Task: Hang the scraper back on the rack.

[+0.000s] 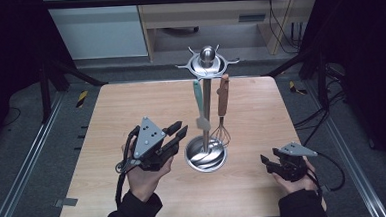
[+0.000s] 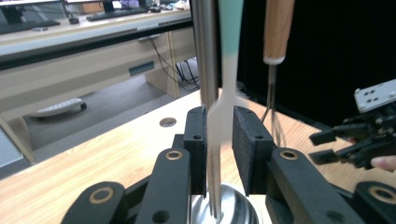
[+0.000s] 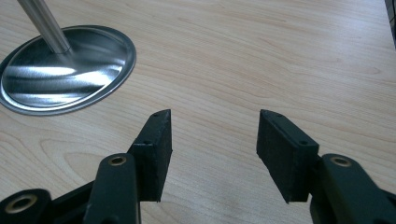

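Left gripper view: spatula [image 2: 223, 116] between fingers [image 2: 247, 140].

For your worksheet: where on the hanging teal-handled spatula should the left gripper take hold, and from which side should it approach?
Grip the teal-handled spatula low, at its pale neck just above the blade, coming in level from the person's side. It hangs upright from the stand, so that narrow flat part fits between the open jaws of the left gripper, which already bracket it. The whisk hangs clear alongside.

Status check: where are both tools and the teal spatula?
Left tool open around hanging teal spatula, not clamped. Right tool open, over bare table. Whisk hangs beside.
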{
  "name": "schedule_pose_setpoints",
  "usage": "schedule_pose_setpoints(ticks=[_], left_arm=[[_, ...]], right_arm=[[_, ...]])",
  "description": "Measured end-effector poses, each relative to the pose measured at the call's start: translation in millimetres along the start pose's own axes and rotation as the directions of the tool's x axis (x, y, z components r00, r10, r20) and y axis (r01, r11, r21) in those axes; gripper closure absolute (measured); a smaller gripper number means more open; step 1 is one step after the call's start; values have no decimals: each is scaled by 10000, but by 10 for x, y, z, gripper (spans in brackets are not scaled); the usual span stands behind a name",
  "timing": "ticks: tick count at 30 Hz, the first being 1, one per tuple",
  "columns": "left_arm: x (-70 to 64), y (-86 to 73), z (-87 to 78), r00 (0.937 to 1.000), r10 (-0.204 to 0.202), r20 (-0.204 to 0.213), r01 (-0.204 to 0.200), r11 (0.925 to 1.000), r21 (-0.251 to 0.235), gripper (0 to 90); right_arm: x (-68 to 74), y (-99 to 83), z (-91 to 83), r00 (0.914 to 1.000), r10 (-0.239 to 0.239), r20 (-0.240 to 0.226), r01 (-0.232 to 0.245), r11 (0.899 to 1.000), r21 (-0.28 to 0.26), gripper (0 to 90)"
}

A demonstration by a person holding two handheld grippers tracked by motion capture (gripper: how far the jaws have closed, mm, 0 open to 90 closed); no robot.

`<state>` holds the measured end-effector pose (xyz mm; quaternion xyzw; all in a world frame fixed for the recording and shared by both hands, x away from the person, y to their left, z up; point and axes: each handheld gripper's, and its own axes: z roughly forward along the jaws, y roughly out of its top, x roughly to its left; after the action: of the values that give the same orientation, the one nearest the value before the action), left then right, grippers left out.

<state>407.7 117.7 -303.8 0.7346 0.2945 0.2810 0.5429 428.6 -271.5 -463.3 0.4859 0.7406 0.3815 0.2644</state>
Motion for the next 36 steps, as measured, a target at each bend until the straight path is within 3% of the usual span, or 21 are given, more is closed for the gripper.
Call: schedule_pose_setpoints(ticks=[9,16,17,21,29,36], left_arm=[[302,-358,-47,9980,-501,-382,534,9945,902,634],[596,-806,-129,9910,-1041,-837,1168,9794,1646,564],[639,-885,-143,9898,-1091,-918,1247,9745,1863,560],[737,-1093,-185,9891,-976,-1102,1223,9614,2464,535],[842,-1432,-276,9879,-916,-1250,1266,9423,3099,518],[890,-1596,-382,9879,-675,-1395,1110,9363,3333,505]], right_arm=[[-8,14,-24,10000,-5,62,6,9998,-195,470],[28,42,-42,10000,-22,30,23,9992,-391,504],[35,49,-52,10000,54,-36,-55,9993,-364,506],[41,68,-75,10000,8,-25,-9,9985,-545,535],[91,142,-124,9994,-130,-319,105,9969,-786,635],[183,311,-261,9982,-16,-597,-64,9910,-1338,752]])
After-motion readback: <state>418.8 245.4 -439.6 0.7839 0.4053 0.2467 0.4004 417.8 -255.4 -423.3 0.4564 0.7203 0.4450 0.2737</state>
